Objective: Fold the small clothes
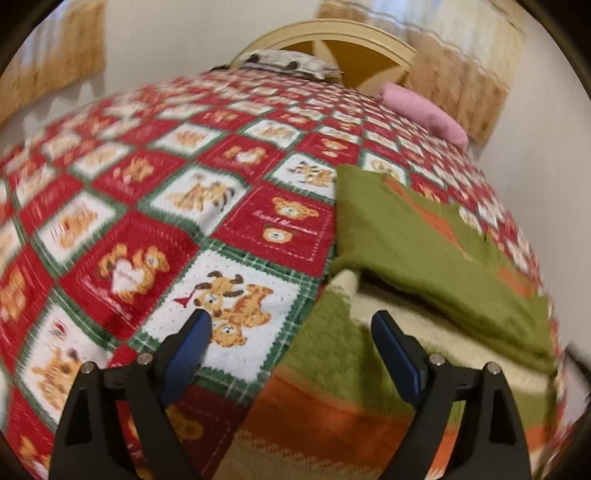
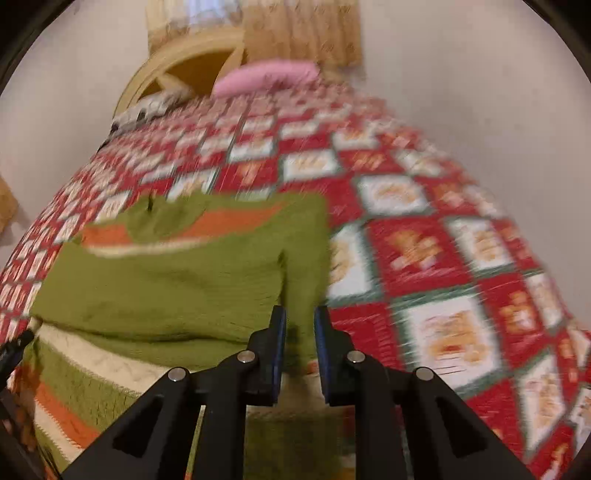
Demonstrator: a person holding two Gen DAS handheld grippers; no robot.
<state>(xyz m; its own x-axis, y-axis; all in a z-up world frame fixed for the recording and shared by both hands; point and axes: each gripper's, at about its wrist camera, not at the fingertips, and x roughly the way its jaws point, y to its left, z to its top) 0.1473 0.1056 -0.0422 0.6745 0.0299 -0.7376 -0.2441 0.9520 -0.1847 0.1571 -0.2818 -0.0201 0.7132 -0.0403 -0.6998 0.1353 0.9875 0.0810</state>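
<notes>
Around the work: a red, white and green teddy-bear quilt covering the whole bed, a cream arched headboard at the far end, a grey-and-white patterned pillow lying against it, a pink pillow near the quilt's far right edge, tan curtains behind. Pale walls on both sides.

On the quilt, close to both cameras: a green knitted garment with orange and cream stripes, partly folded, a plain green layer lying over the striped part. Seen from the right wrist view, same garment filling the lower left, its right-hand fold edge running down toward the fingers.

Left gripper: fingers spread wide apart, nothing between them, poised over the garment's left edge where knit meets quilt; touching or just above, cannot tell. Left finger over a white bear square, the other over the cream stripe.

Right gripper: fingers drawn close with a narrow gap, a strip of the green fold edge showing in that gap; pinched on the cloth or merely in front of it, cannot tell through the blur.

Bare quilt to the garment's left, right and far side. A dark object just at the lower left frame edge in the right wrist view, unclear what.
</notes>
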